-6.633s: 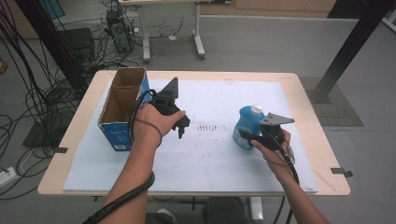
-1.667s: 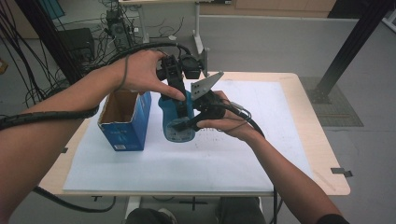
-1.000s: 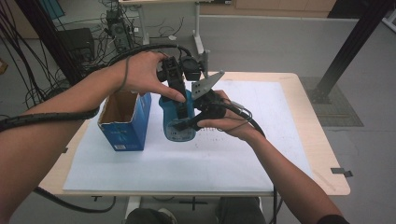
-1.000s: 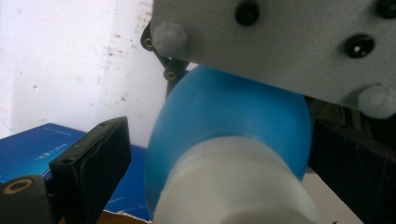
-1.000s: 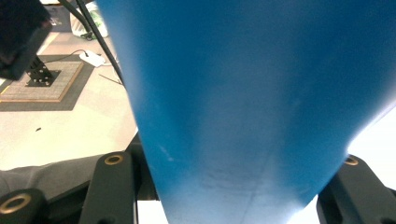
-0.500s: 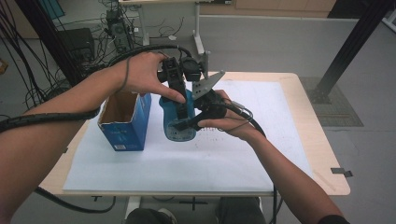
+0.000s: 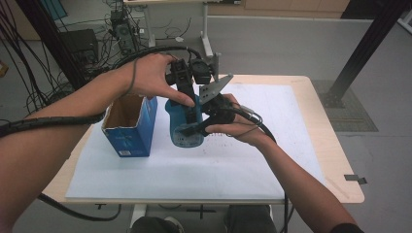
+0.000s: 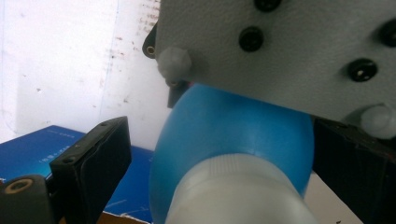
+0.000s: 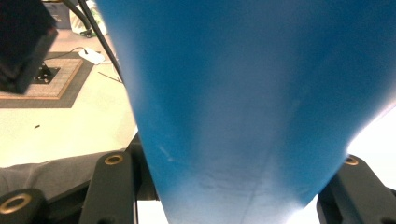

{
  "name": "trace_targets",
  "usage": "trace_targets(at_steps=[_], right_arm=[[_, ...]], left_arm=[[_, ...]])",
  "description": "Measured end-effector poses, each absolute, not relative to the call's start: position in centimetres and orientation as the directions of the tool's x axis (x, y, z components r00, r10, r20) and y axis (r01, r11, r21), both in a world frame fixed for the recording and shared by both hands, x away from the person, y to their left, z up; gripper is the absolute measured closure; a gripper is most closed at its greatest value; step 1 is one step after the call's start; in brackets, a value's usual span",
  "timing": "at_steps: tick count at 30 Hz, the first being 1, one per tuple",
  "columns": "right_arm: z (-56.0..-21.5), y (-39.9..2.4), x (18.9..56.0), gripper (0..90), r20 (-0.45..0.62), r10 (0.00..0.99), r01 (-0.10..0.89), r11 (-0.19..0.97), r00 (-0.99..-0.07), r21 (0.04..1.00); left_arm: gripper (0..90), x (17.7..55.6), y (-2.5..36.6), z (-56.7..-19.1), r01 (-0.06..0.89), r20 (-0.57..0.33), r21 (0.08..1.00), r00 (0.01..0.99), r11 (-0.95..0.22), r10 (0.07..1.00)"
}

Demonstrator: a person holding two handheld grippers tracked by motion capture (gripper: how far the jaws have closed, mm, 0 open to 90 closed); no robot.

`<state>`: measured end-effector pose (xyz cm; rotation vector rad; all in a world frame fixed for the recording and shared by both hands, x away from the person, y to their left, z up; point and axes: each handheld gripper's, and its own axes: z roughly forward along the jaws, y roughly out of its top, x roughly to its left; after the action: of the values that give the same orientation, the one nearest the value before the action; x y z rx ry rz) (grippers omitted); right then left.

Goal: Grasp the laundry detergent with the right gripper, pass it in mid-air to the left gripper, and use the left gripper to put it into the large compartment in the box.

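Note:
A blue bottle (image 7: 183, 127) with a white cap (image 8: 233, 196) stands upright over the middle of the white sheet. My right gripper (image 7: 195, 129) comes in from the right and is shut on the bottle's body (image 9: 233, 93), which sits between its two black jaws (image 9: 233, 165). My left gripper (image 7: 188, 99) points down over the bottle's top. In the left gripper view the cap sits between its jaws (image 8: 226, 142), with a gap beside the left finger (image 8: 100, 158). The right gripper's grey plate (image 8: 289, 46) is close above the bottle's shoulder (image 8: 233, 126).
An open blue cardboard box (image 7: 130, 127) stands just left of the bottle. A white sheet (image 7: 194, 170) covers most of the wooden table (image 7: 340, 160). Cables, desk legs and a black post (image 7: 364, 43) lie beyond the far edge.
Since the oldest frame the right gripper has carried the bottle from the right side to the middle, and the left hand has risen over it. Nothing has moved in the last second.

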<state>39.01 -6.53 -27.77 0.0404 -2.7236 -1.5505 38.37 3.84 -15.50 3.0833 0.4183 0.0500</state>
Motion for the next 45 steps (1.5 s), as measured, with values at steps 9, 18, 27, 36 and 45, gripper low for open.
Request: trace_targets(at_steps=[9,18,27,36,45], right_arm=[[-27.74,-6.56,38.96,43.8,-0.01,-0.026,-0.022,0.506,-1.0,0.862],[-27.7,-6.59,38.86,43.8,-0.008,-0.024,-0.019,0.507,-1.0,0.861],[-27.62,-6.76,38.91,43.8,-0.008,-0.021,-0.018,0.506,-1.0,0.862],[-27.61,-6.75,38.89,43.8,-0.014,-0.023,-0.024,0.507,-1.0,0.862],[-27.54,-6.81,38.69,43.8,-0.007,-0.017,-0.015,0.512,-1.0,0.859]], left_arm=[[7.1,38.24,4.03,-15.55,0.269,0.032,0.029,0.962,-0.963,0.27],[7.0,38.15,4.02,-15.55,0.267,0.031,0.023,0.963,-0.964,0.267],[7.0,38.23,3.9,-15.42,0.264,0.034,0.03,0.964,-0.964,0.265],[7.1,38.16,3.92,-15.41,0.264,0.035,0.034,0.963,-0.964,0.265],[7.1,37.99,4.0,-15.32,0.267,0.036,0.035,0.963,-0.963,0.268]])
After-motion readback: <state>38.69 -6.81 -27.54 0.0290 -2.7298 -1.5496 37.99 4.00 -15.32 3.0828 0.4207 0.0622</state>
